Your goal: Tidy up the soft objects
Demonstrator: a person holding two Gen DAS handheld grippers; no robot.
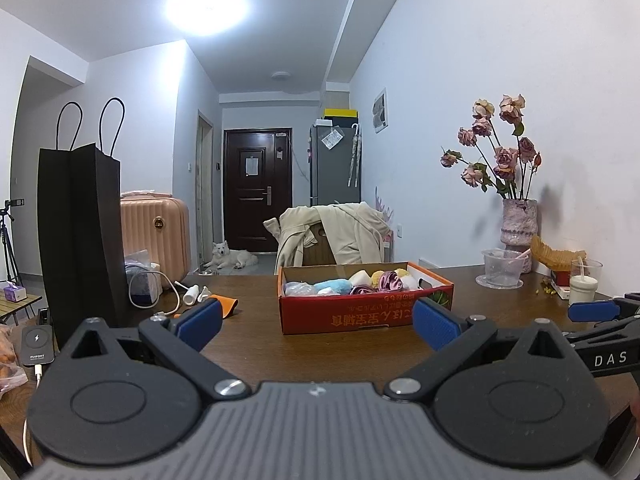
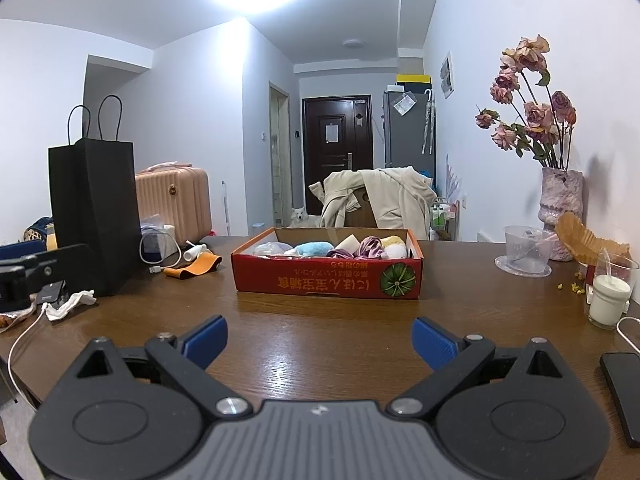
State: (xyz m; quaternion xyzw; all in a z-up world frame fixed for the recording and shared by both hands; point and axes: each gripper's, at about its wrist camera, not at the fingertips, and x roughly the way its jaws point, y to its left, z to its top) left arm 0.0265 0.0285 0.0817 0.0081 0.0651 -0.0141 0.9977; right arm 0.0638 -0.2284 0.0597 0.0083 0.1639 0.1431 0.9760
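The red cardboard box (image 2: 328,276) is hiding the lower parts of the soft objects (image 2: 316,249) behind its front wall, so their full shapes cannot be told. At nine o'clock in the right wrist view, the left gripper (image 2: 24,276) is being cut off by the edge. The black phone (image 2: 622,392) at four o'clock is running out of frame. The white dog (image 2: 302,219) is sitting half hidden behind the box's far rim.

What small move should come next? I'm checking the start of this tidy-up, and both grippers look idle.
Probably ease the right gripper forward toward the red box of soft items: both it and the left gripper are open, empty and short of the box.
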